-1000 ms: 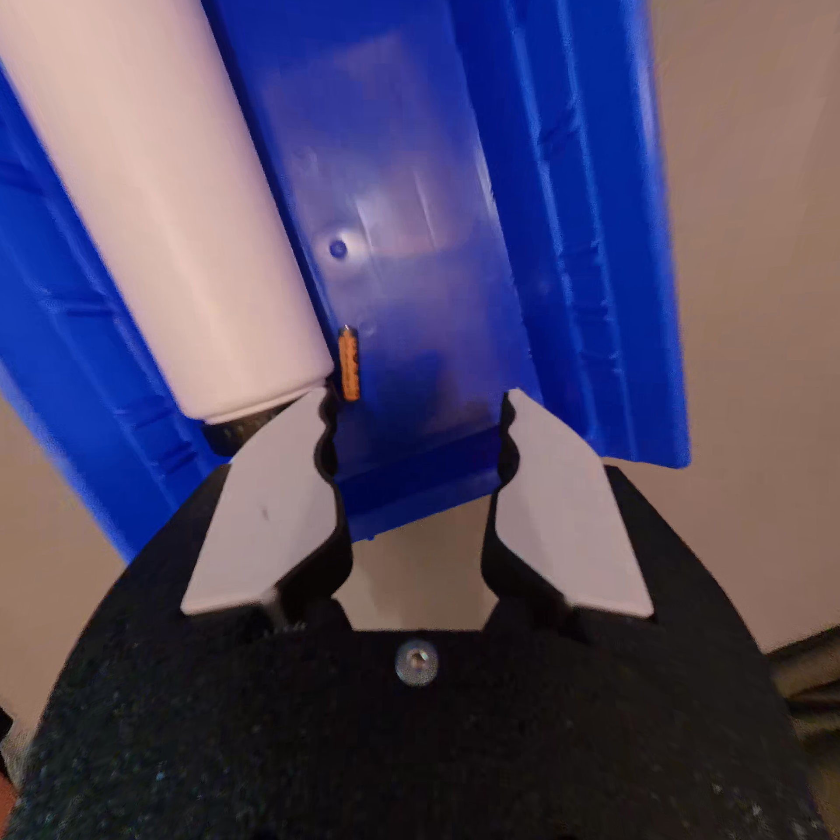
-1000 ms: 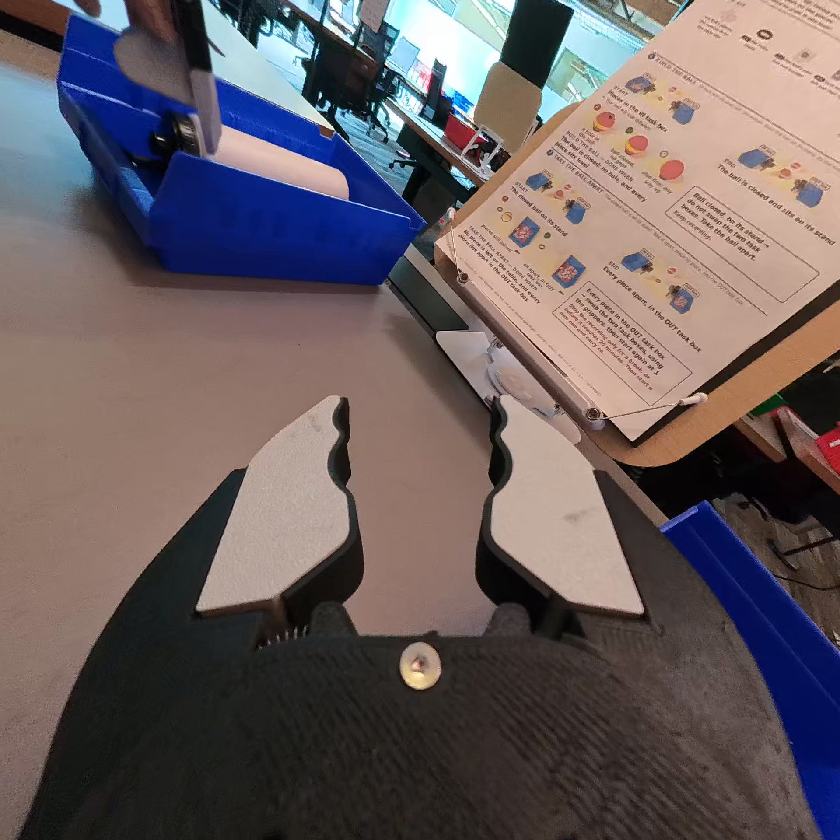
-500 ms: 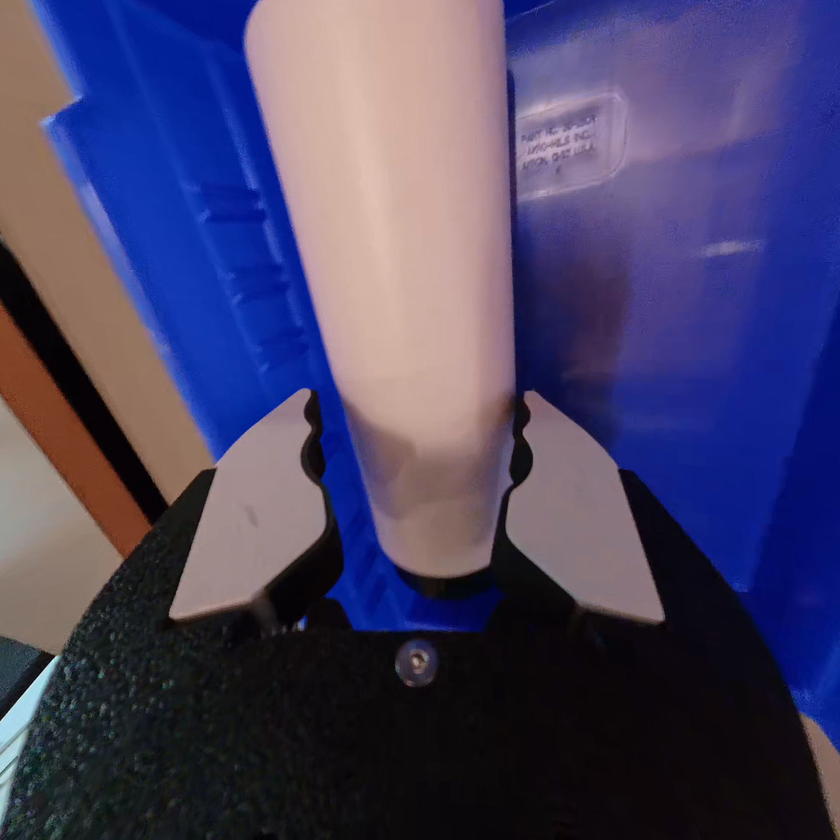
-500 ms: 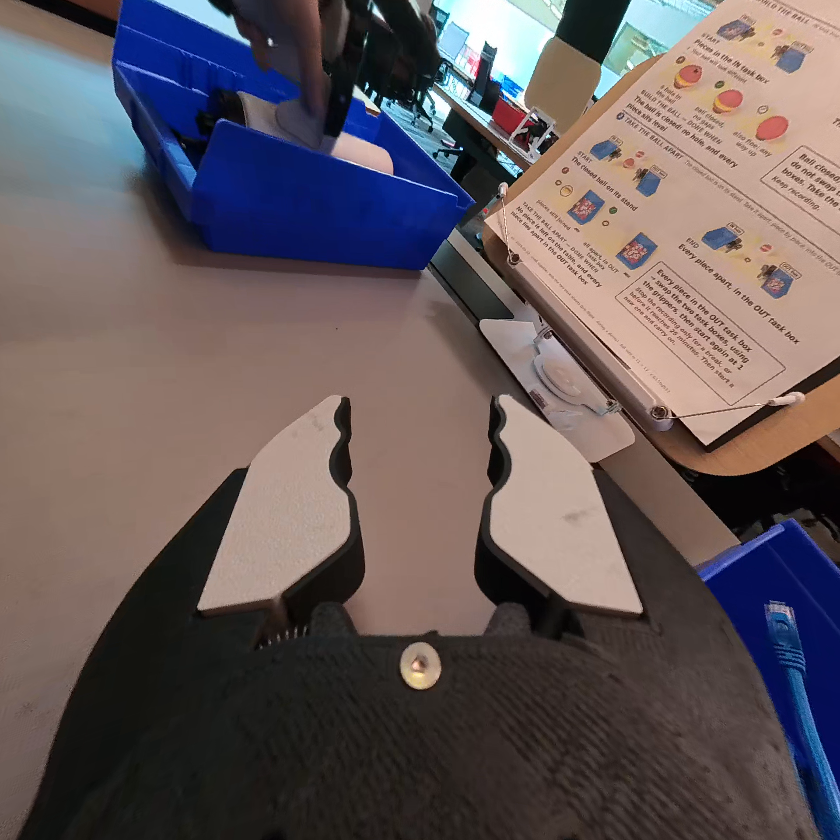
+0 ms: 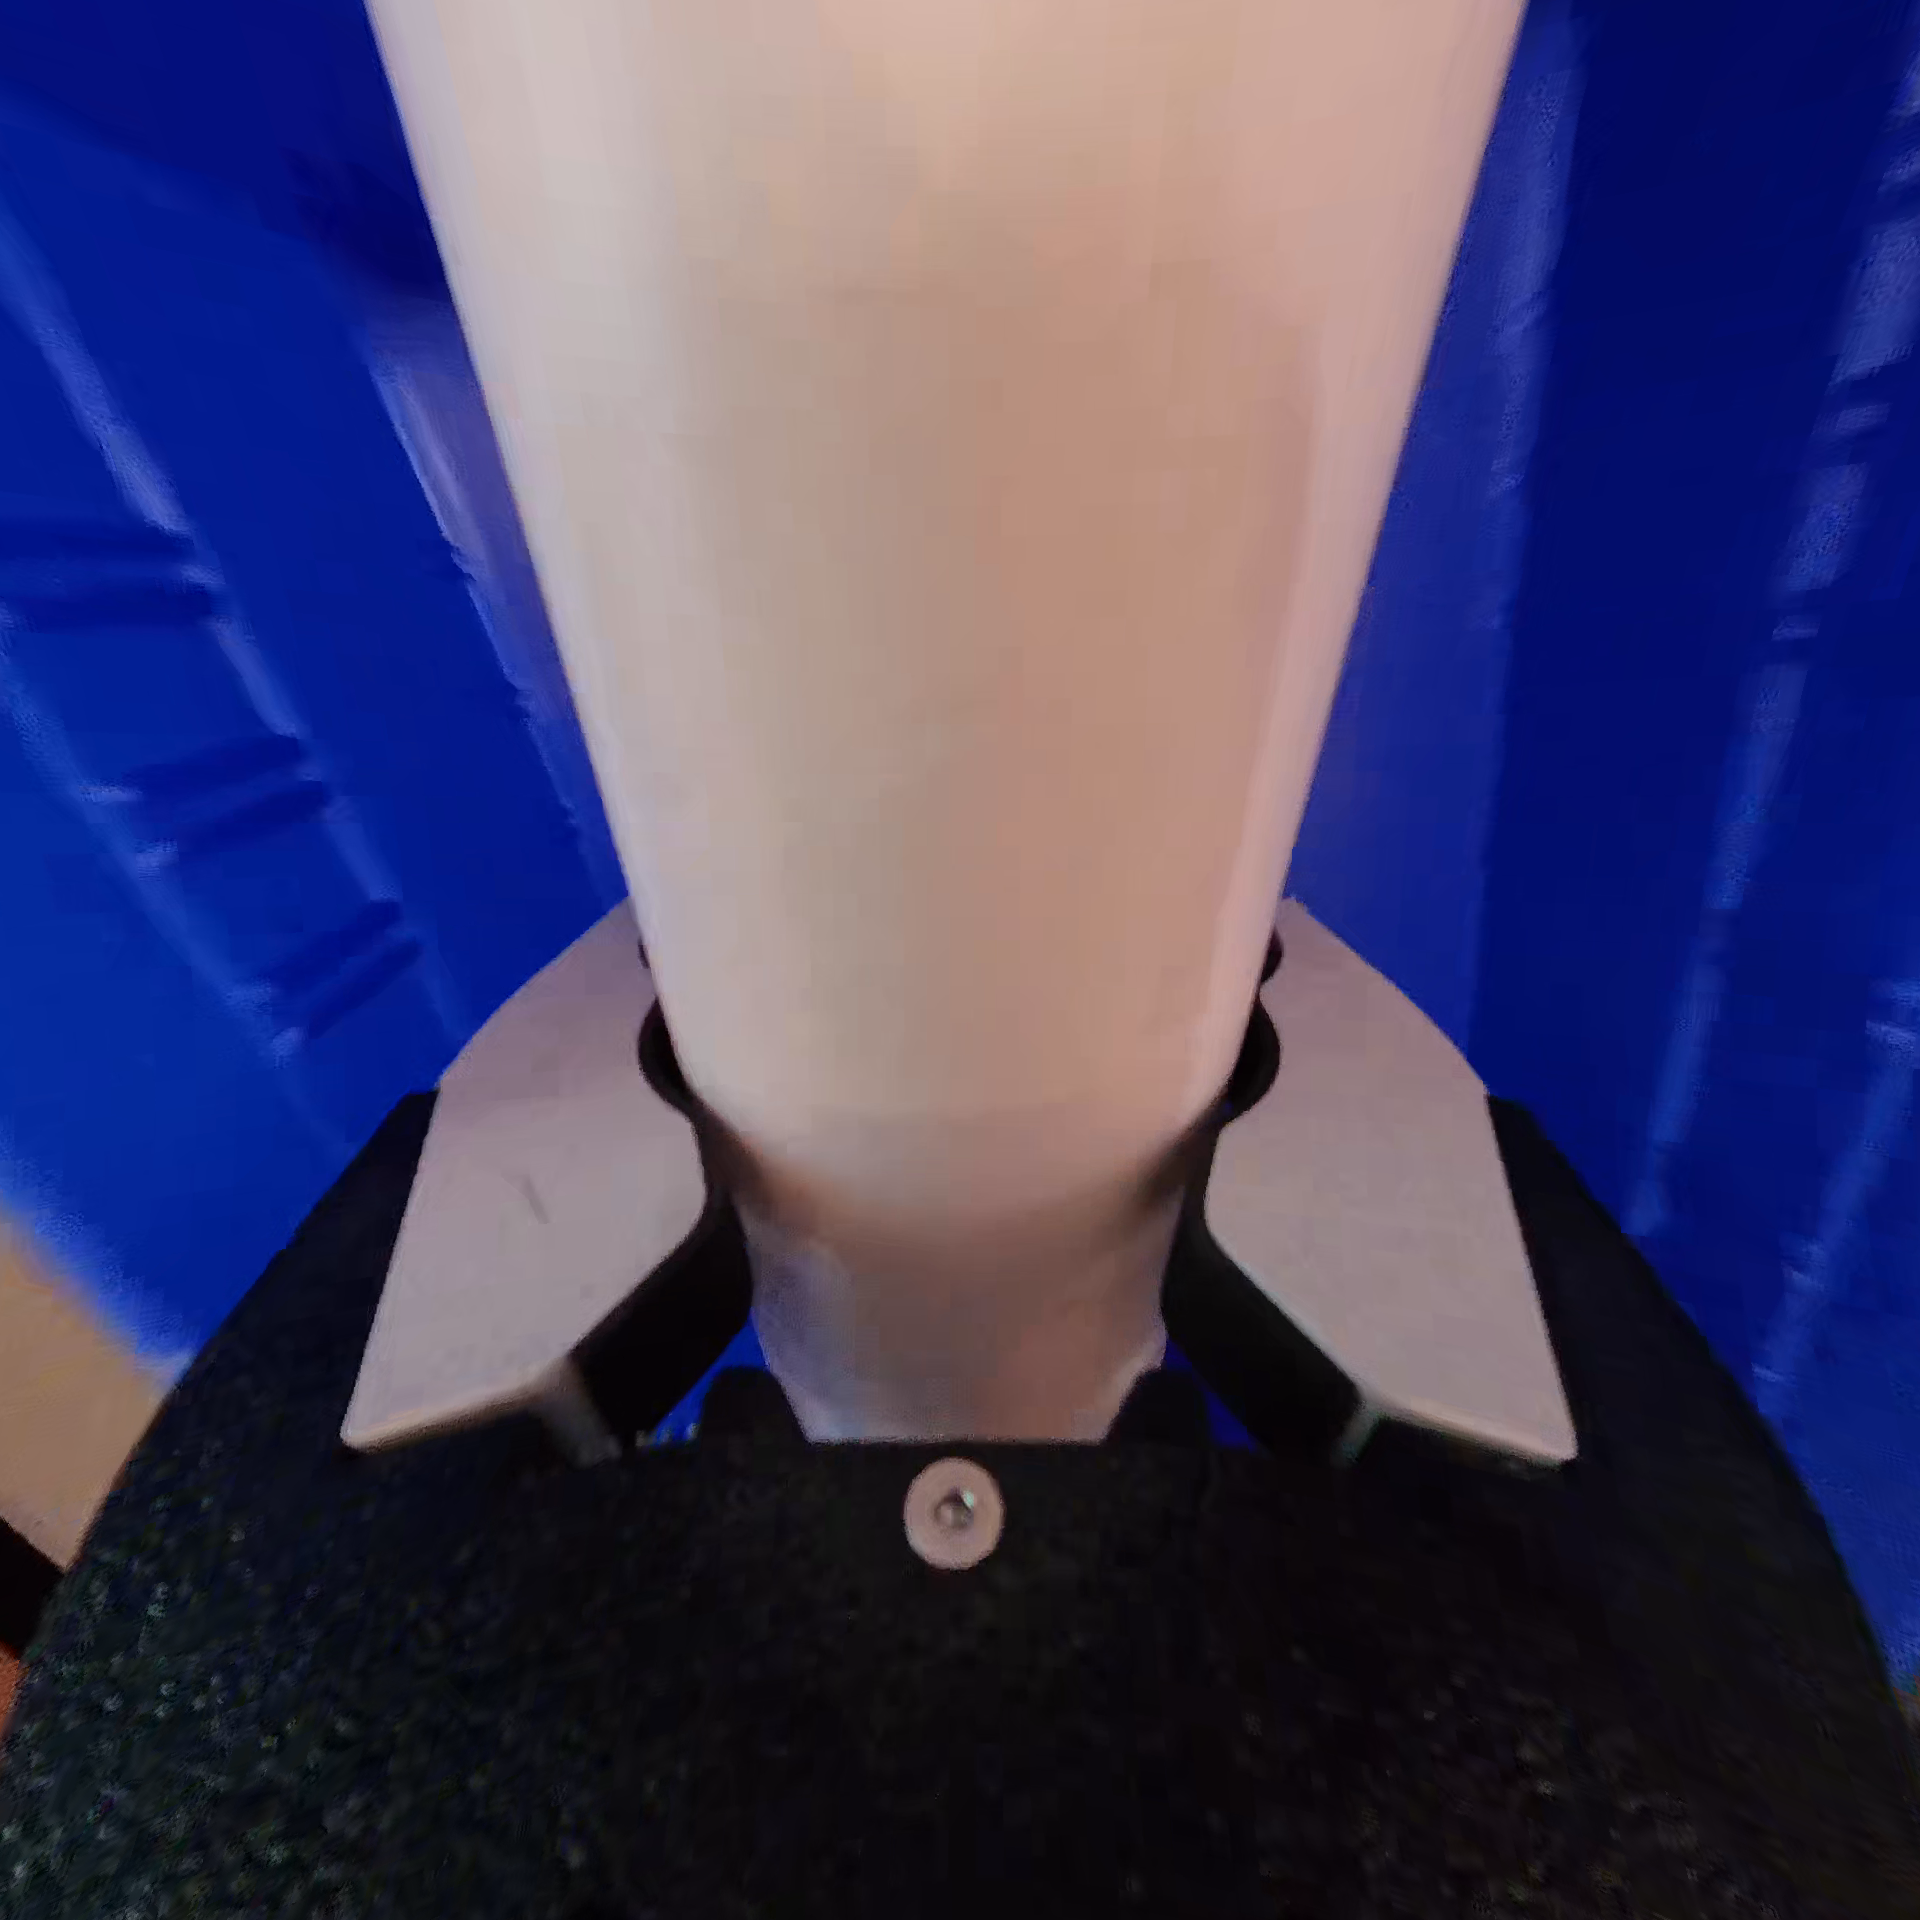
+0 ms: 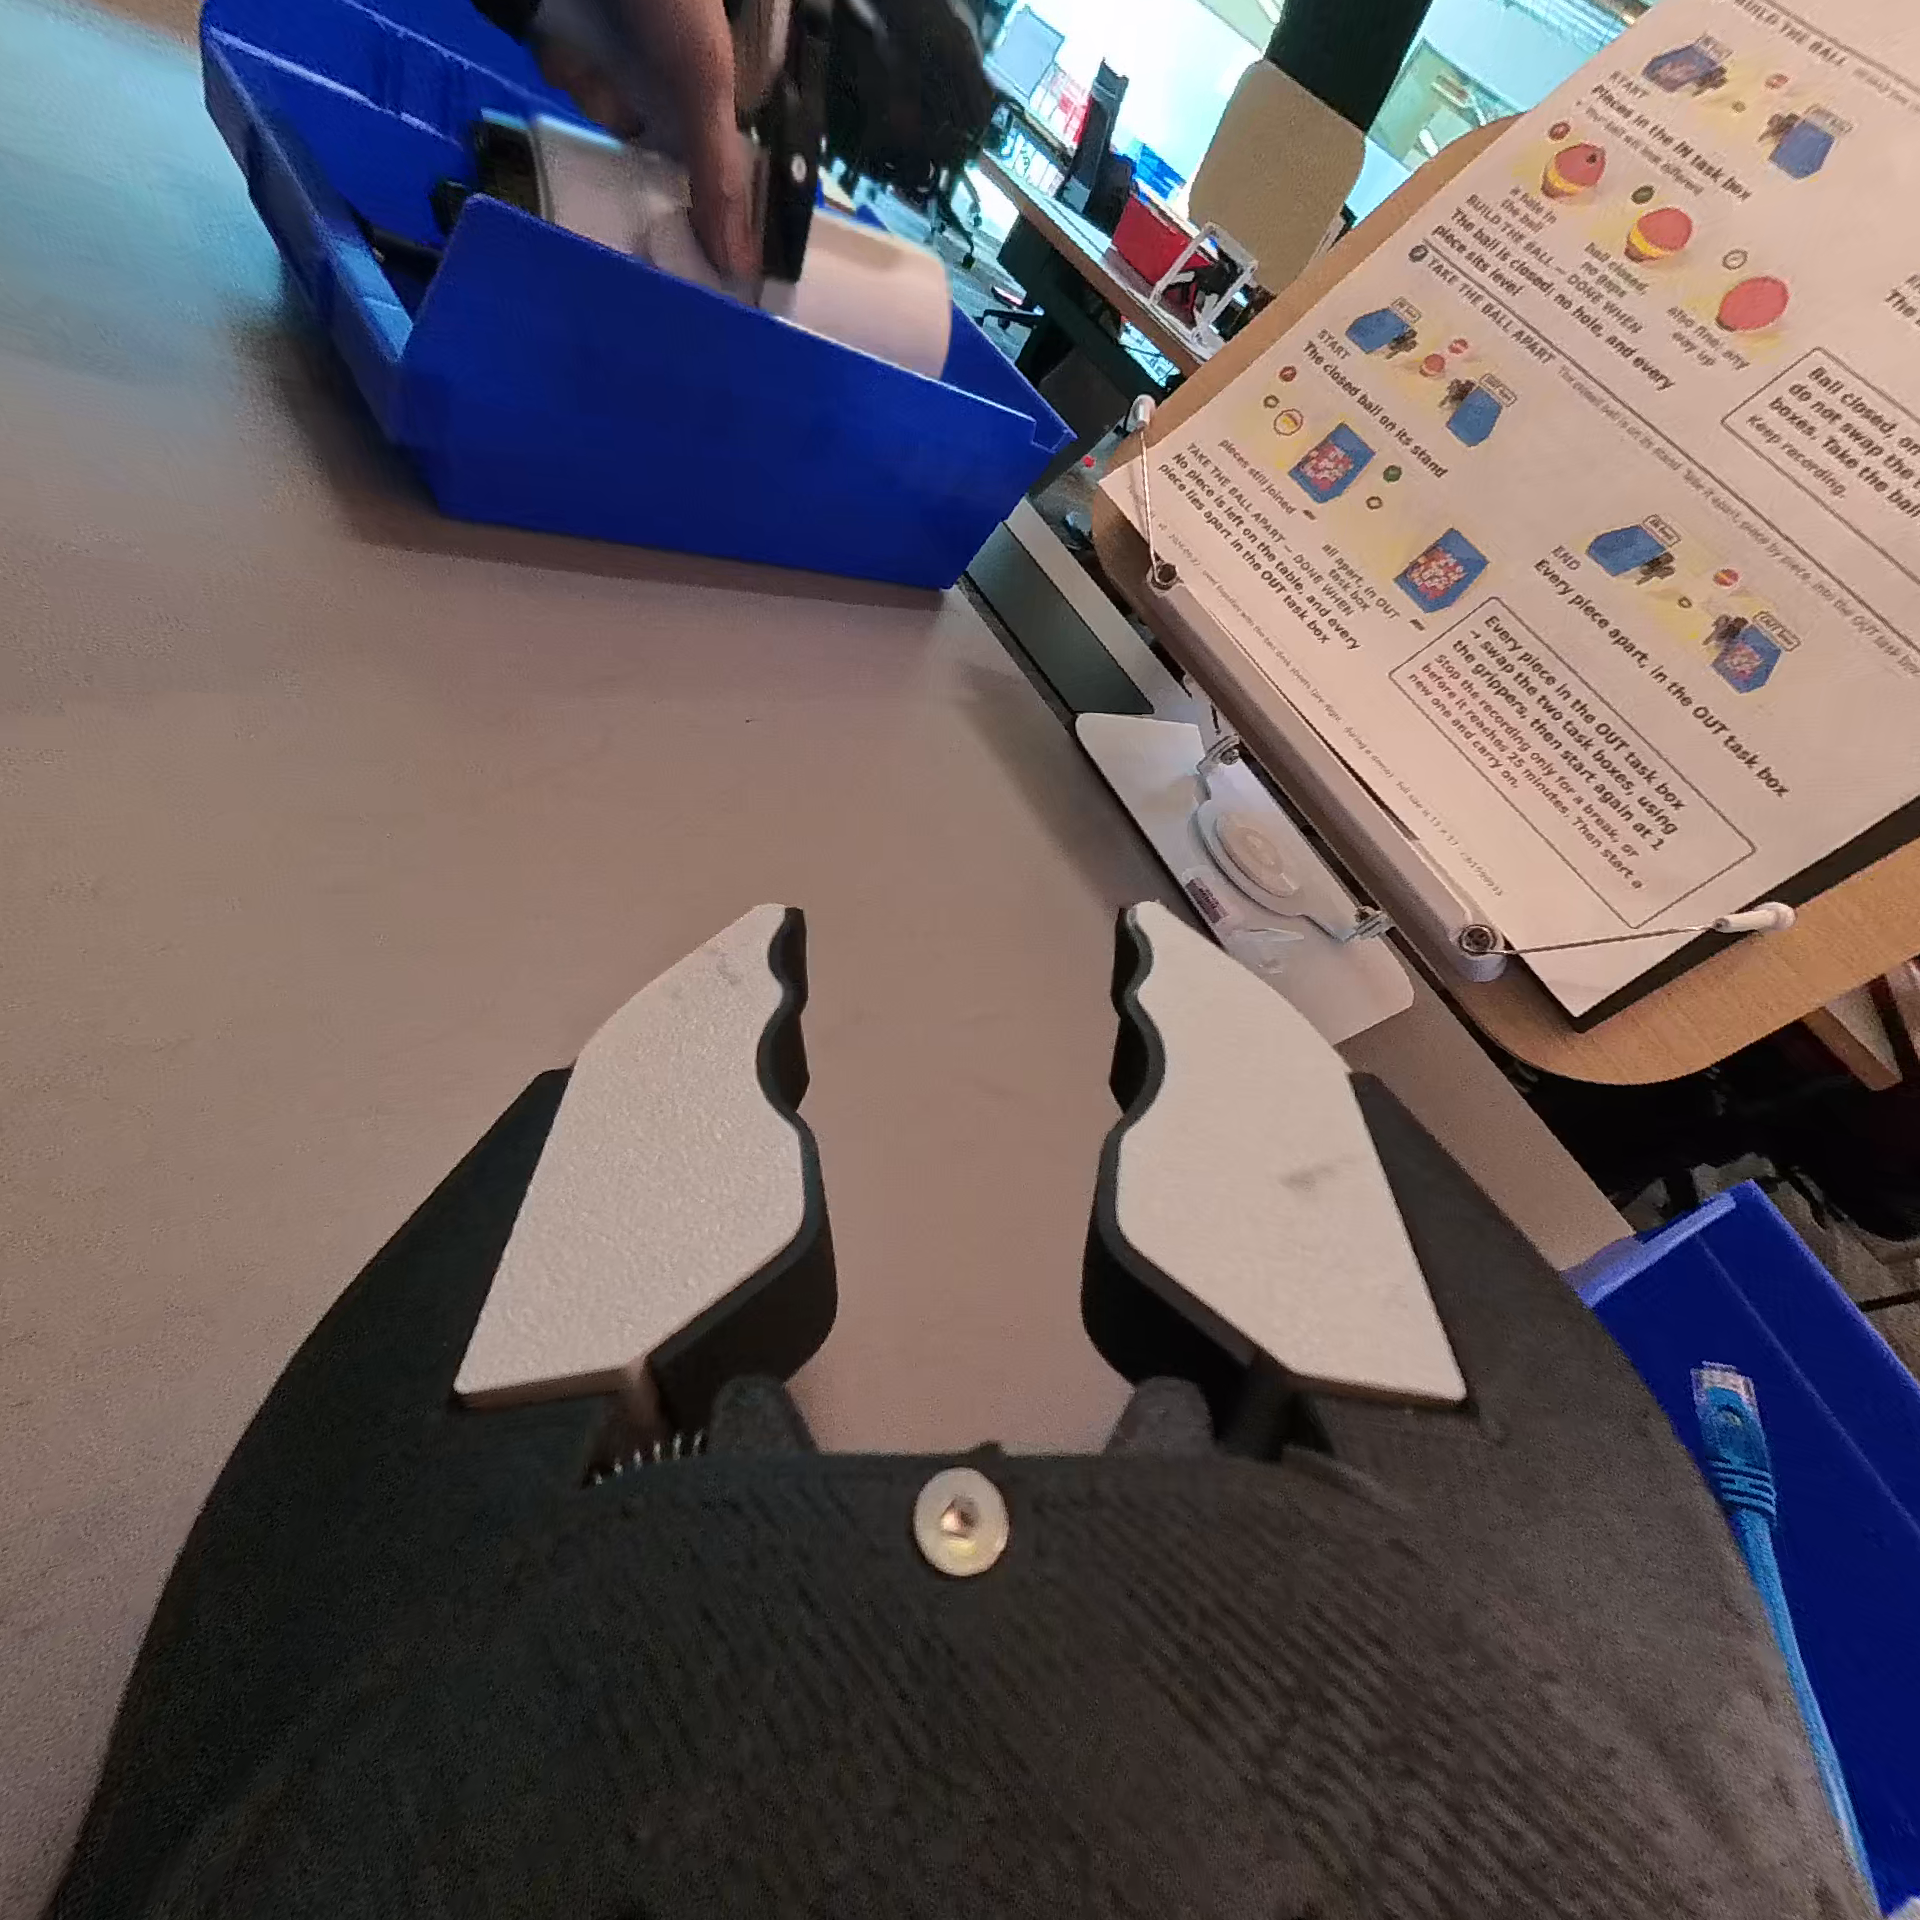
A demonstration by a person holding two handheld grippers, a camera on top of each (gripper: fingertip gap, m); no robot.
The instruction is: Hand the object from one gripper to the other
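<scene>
A long white cylinder (image 5: 935, 520) lies in a blue bin (image 5: 208, 623). My left gripper (image 5: 961, 935) has its jaws spread wide and pressed against both sides of the cylinder's near end, which reaches deep between them. In the right wrist view the left gripper (image 6: 774, 156), held by a hand, is over the same blue bin (image 6: 675, 436) at the far left, with the cylinder (image 6: 873, 301) sticking out past it, blurred. My right gripper (image 6: 961, 925) is open and empty, low over the grey table (image 6: 416, 831).
A slanted wooden board with a printed instruction sheet (image 6: 1558, 468) stands at the right edge of the table. A white flat base (image 6: 1247, 862) lies below it. A second blue bin (image 6: 1849, 1351) with a blue cable (image 6: 1735, 1475) is at the lower right. The tips of one gripper are about 40 centimeters away from the tips of the other.
My left gripper swung from beside the cylinder onto its end, opened wider and slid forward until the cylinder sat deep between the jaws. The right gripper drifted slightly, still open.
</scene>
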